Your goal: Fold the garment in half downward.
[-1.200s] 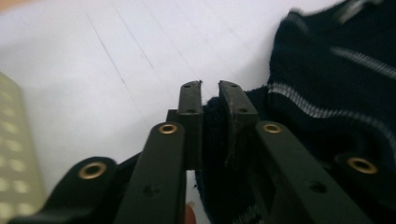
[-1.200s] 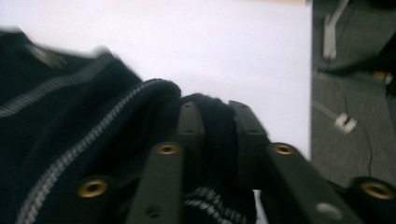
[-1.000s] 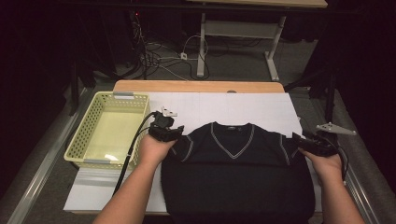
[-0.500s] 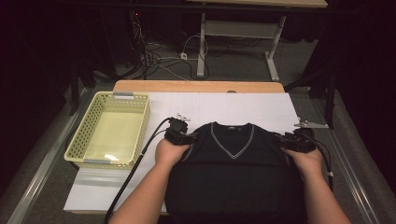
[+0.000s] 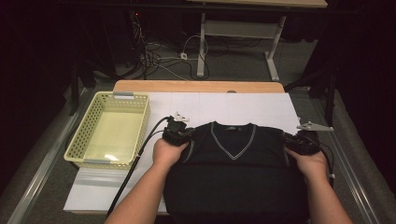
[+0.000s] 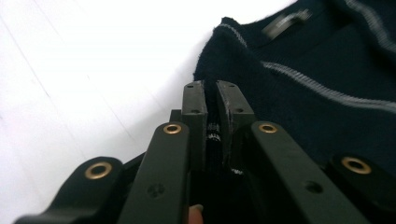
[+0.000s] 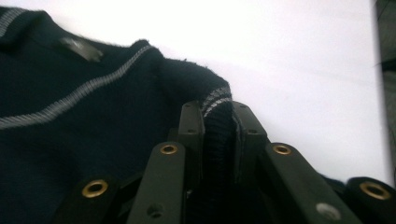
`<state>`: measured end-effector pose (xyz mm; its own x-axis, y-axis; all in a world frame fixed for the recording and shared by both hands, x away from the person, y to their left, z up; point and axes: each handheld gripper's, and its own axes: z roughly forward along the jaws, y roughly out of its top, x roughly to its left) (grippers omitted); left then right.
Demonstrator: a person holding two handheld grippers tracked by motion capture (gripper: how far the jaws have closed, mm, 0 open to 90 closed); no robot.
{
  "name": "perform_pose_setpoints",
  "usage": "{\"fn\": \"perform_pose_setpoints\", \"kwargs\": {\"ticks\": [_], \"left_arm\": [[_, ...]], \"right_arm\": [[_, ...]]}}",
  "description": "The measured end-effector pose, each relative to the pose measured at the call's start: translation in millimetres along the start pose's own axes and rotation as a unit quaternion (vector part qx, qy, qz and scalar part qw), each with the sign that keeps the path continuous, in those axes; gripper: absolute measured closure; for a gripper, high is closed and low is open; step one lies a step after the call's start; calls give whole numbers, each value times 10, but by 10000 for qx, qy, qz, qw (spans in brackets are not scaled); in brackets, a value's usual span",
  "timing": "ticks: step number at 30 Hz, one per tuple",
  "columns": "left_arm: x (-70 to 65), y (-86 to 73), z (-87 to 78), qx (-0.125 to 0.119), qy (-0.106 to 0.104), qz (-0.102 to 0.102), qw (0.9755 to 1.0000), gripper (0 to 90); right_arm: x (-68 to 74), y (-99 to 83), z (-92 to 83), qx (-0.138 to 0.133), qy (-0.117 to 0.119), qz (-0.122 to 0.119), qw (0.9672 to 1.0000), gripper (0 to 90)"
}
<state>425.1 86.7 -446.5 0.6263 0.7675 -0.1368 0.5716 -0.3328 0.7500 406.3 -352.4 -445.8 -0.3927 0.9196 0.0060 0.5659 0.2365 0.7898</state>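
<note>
A dark navy V-neck sweater (image 5: 233,168) with grey trim lies flat on the white sheet (image 5: 243,105), collar toward the far side. My left gripper (image 5: 180,135) sits at its left shoulder edge. In the left gripper view the jaws (image 6: 210,91) have just been closing and now pinch a fold of the knit (image 6: 303,70). My right gripper (image 5: 299,142) is at the right shoulder edge. In the right gripper view its jaws (image 7: 217,109) have likewise just been closing and clamp the striped, ribbed edge of the sweater (image 7: 93,121).
A pale yellow plastic basket (image 5: 112,130) stands on the table to the left of the sweater, close to my left gripper's cable. The wooden table edge (image 5: 196,86) runs along the far side. Bare white sheet lies beyond the collar.
Both hands have moved inward to the sweater's shoulders. The jaws of both grippers have closed on the fabric edge.
</note>
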Motion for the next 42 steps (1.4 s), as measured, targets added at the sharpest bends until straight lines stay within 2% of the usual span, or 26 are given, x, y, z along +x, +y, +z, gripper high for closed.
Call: {"fn": "perform_pose_setpoints", "kwargs": {"ticks": [4,7,10,14,23,27,30,32,35,38,42], "left_arm": [[-83,5,-220,-291,-27,177,9994,815],[-102,-35,-370,-501,-91,194,9985,816],[-137,-103,-492,-606,-126,297,9976,817],[-181,-239,-600,-686,-250,327,9968,819],[-311,-597,-838,-698,-476,534,9950,818],[-343,-745,-864,-692,-503,617,9944,819],[-353,-868,-780,-345,-474,700,9958,819],[-358,-931,-785,-309,-526,652,9960,819],[-398,-961,-900,-452,-632,655,9948,819],[-474,-973,-1045,-570,-733,731,9930,818],[-562,-1047,-1174,-605,-725,890,9916,817]], "right_arm": [[19,15,-316,-386,-17,-55,9992,777],[60,-21,-509,-553,-1,-176,9983,776],[116,-96,-646,-641,38,-275,9976,777],[179,-220,-775,-747,123,-351,9965,777],[326,-537,-1003,-836,365,-419,9950,778],[365,-707,-997,-783,419,-408,9952,779],[358,-851,-931,-596,440,-312,9968,779],[360,-916,-927,-556,446,-224,9972,779],[383,-956,-1016,-570,464,-119,9972,779],[426,-951,-1172,-673,472,-174,9965,779],[483,-1016,-1310,-802,459,-177,9956,778]]}}
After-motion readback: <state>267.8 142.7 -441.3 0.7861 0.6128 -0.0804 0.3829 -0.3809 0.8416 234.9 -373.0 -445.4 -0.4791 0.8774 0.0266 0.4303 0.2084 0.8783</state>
